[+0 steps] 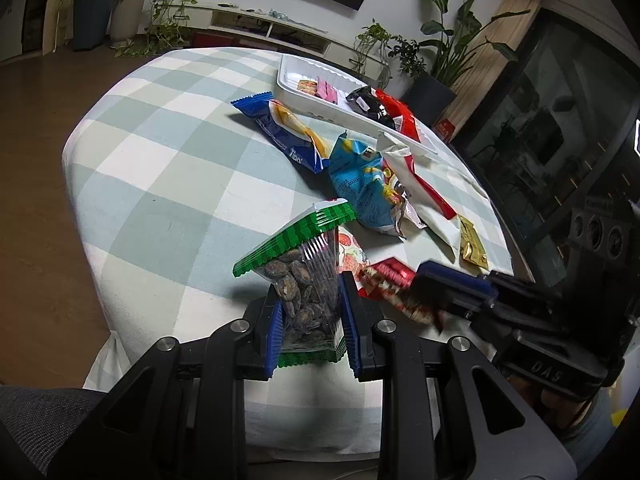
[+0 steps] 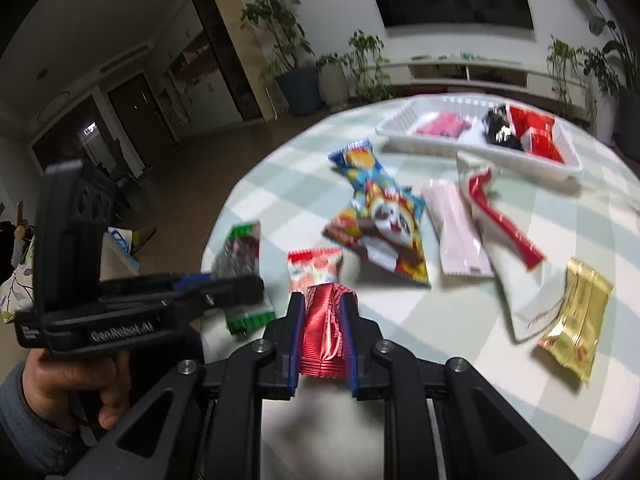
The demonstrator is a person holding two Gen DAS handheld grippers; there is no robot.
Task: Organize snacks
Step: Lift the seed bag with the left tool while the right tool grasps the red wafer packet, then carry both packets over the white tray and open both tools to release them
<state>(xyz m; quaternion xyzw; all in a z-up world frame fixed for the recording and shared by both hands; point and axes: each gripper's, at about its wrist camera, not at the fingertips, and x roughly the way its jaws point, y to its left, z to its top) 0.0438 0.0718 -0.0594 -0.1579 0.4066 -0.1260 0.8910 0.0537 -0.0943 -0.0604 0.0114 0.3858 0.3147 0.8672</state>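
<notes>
My left gripper (image 1: 310, 316) is clamped on a clear seed packet (image 1: 306, 280) with green crimped ends, pads pressing both its sides, the packet held above the near edge of the checked tablecloth (image 1: 168, 168). My right gripper (image 2: 323, 334) is closed tight on a red foil packet (image 2: 326, 332), which stands pinched between the blue pads.

Just beyond the red packet lies a small strawberry-print packet (image 2: 314, 270), flat on the cloth. Further out, a loose scatter: a cartoon-print bag (image 2: 384, 232), a dark blue bag (image 1: 280, 132) overlapping it at the far end, a pale pink bar (image 2: 456, 232), a white pouch with a red stripe (image 2: 508, 240), and a gold foil packet (image 2: 576, 316) towards the right edge.

At the far side of the table sits a white tray (image 2: 400, 128). Inside it: pink packets (image 2: 442, 124), a black packet (image 2: 500, 128), red packets (image 2: 536, 132).

Right view is motion-blurred. A hand (image 2: 76, 384) grips the left tool's handle at lower left.
</notes>
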